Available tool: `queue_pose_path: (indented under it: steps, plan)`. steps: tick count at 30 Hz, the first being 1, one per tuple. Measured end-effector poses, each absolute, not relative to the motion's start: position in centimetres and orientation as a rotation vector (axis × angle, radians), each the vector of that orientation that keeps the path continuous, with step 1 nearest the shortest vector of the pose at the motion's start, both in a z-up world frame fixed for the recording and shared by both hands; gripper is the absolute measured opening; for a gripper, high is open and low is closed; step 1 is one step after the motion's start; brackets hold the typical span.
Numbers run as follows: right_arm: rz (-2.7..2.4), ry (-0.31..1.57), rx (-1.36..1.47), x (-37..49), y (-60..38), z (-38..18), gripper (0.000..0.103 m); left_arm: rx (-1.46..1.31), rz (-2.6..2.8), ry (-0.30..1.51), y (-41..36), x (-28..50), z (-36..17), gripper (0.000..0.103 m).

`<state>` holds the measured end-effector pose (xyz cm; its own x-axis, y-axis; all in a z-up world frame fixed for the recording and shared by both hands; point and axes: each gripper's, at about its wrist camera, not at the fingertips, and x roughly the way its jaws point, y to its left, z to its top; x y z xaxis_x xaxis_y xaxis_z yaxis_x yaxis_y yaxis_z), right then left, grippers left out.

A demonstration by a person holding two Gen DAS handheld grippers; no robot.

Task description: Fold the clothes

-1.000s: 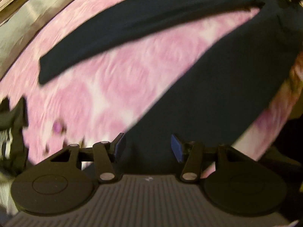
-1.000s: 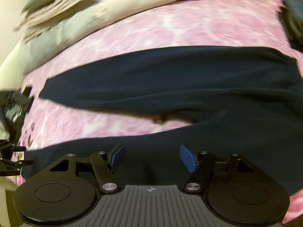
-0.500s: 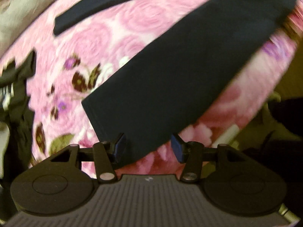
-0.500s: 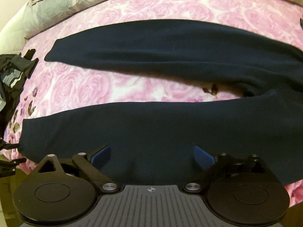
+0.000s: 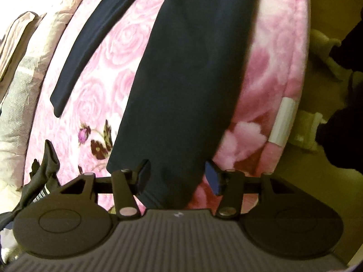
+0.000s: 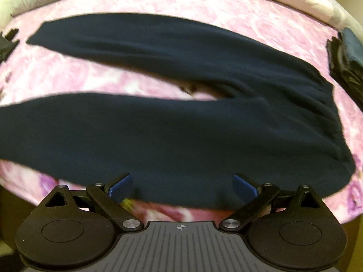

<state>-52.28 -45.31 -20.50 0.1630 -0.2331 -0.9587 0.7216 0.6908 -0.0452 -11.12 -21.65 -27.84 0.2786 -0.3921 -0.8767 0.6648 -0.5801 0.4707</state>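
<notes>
Dark navy trousers lie spread flat on a pink rose-patterned blanket, both legs running left, the waist at the right. In the left wrist view the near leg runs away from me and its cuff end lies between the open fingers of my left gripper. The far leg lies further left. My right gripper is open wide at the near edge of the near leg, with fabric between its blue pads.
A black garment lies at the blanket's left end. Folded dark clothes sit at the right. Beige bedding lies beyond the blanket. The blanket's near edge drops off to the right.
My left gripper has moved along the near leg to its cuff end and turned to look up the leg. My right gripper has opened wider and shifted toward the waist.
</notes>
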Motion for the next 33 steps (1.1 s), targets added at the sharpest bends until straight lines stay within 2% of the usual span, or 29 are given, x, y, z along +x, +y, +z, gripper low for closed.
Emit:
queue_pose_path:
  steps: [3, 6, 13, 21, 23, 25, 30, 31, 32, 33]
  plan:
    - [-0.731, 1.245, 0.449, -54.8, -46.0, -20.5, 0.097, 1.692, -1.445, 0.237, -22.1, -11.6, -28.5, 0.047]
    - [-0.723, 1.273, 0.394, -57.1, -46.8, -20.7, 0.097, 1.721, -1.434, 0.274, -22.7, -11.9, -28.1, 0.007]
    - [-0.571, 1.331, 0.068, -59.8, -45.8, -22.3, 0.097, 1.502, -1.286, 0.547, -26.4, -10.3, -23.4, 0.006]
    - [-0.277, 1.127, -0.170, -56.5, -38.9, -24.6, 0.096, 1.445, -1.226, 0.636, -28.7, -9.6, -18.5, 0.005]
    - [-0.246, 1.087, -0.209, -55.6, -37.7, -25.8, 0.071, 1.459, -1.216, 0.636, -29.1, -9.9, -17.6, 0.005]
    - [-0.260, 1.093, -0.246, -55.5, -37.8, -27.4, 0.066, 1.483, -1.206, 0.631, -29.3, -10.2, -17.0, 0.005]
    - [-0.378, 1.125, -0.353, -58.8, -40.1, -28.5, 0.066, 1.547, -1.191, 0.608, -30.3, -11.0, -16.9, 0.005]
    - [-0.411, 1.146, -0.368, -59.8, -41.0, -28.5, 0.061, 1.555, -1.187, 0.604, -30.5, -11.0, -16.9, 0.005]
    - [-0.447, 1.175, -0.376, -60.9, -42.0, -28.6, 0.046, 1.560, -1.183, 0.600, -30.8, -11.1, -16.8, 0.005]
    - [-0.482, 1.205, -0.383, -61.9, -43.1, -28.6, 0.042, 1.564, -1.176, 0.595, -31.1, -11.2, -16.7, 0.005]
